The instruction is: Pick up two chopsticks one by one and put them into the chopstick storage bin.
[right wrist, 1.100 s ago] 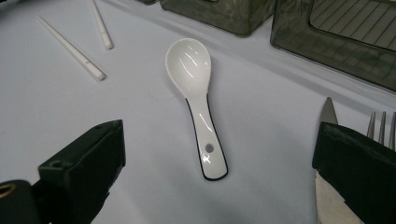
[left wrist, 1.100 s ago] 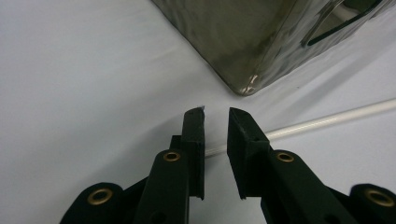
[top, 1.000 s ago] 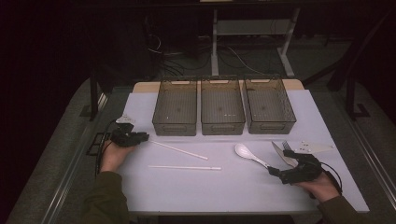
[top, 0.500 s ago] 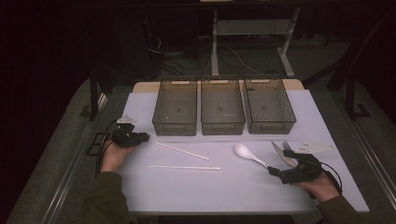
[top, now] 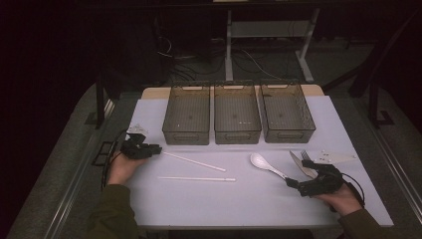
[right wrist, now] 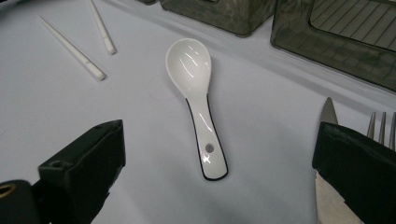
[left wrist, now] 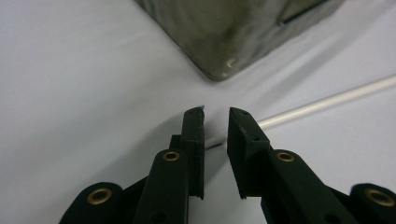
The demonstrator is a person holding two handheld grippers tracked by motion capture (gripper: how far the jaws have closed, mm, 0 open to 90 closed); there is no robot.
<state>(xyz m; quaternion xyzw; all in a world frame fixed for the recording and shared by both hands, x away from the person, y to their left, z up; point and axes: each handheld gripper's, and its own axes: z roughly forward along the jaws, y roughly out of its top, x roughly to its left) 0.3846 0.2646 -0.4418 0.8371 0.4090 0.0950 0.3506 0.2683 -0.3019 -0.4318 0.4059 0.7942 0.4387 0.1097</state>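
Hardly shifting at all since a second ago: lying in the same place on the white table point(top: 224, 204), pointing from just in front of the left bin point(top: 186, 132) toward the middle, being the upper chopstick point(top: 191, 161). Resting with its near end crosswise in the narrow gap of the left gripper point(top: 157, 148), as seen in the left gripper view point(left wrist: 215, 114), yet not being pinched; jaws standing slightly apart, wider than the stick point(left wrist: 327, 100), released rather than clenched. Holding station, both hands.

Probably meaning a grasp being lined up, not yet made: needing a small closing of the jaws before any lifting toward a bin.

Moving outward: lying parallel and nearer the person, well apart from either gripper, the second chopstick point(top: 196, 179). Waiting farther right, the white spoon point(top: 266, 165), its handle pointing at the right gripper point(top: 291, 183). Gaping wide in the right gripper view point(right wrist: 219, 135), grasping nothing, framing the spoon point(right wrist: 189, 60) ahead, with a knife point(right wrist: 328, 114) and fork point(right wrist: 380, 123) just beside the one jaw.
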